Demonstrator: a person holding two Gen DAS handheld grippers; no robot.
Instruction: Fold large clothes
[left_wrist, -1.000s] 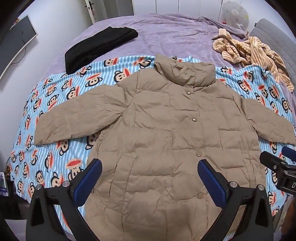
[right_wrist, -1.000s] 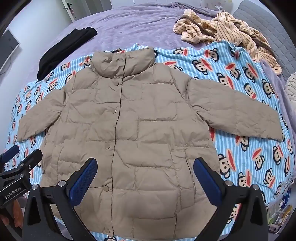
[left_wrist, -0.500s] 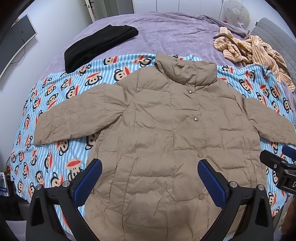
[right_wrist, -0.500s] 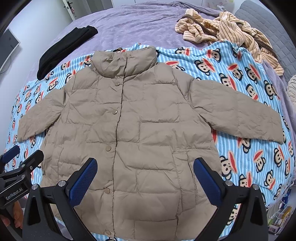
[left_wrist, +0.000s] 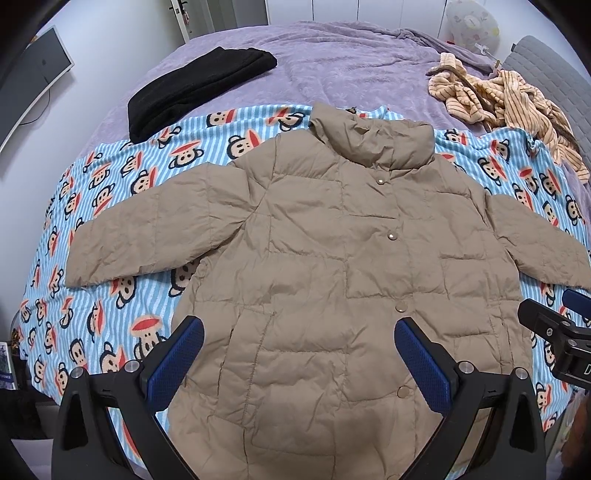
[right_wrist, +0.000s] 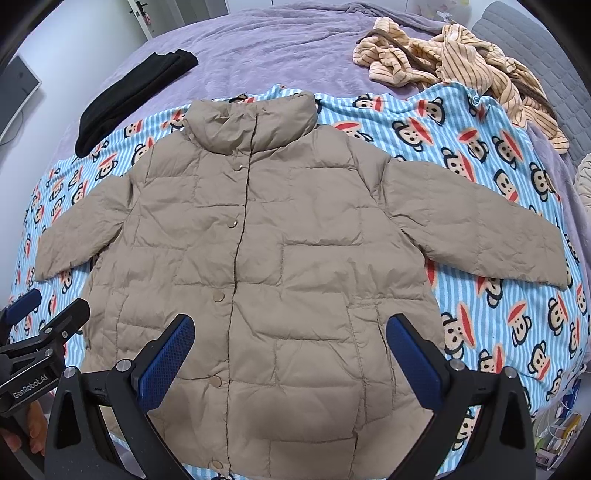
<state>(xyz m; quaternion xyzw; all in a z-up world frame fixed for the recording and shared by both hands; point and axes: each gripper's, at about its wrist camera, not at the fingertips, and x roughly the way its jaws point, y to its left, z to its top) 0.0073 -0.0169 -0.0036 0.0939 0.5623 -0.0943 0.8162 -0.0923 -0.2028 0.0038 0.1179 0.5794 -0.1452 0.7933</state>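
Jacket (left_wrist: 314, 258) lies flat beyond both fingers (left_wrist: 177, 362) (right_wrist: 413, 354); spread wide, holding nothing.

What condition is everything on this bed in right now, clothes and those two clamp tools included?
Tan puffer jacket: spread flat, snapped shut, sleeves out, unfolded.
Monkey blanket: spread under the jacket.
Black garment: folded.
Striped garment: crumpled heap.
Left gripper: open, empty.
Right gripper: open, empty.

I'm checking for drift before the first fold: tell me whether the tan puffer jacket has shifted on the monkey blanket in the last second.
No. The tan puffer jacket lies over the same monkey faces of the blanket; only the camera shifted slightly.
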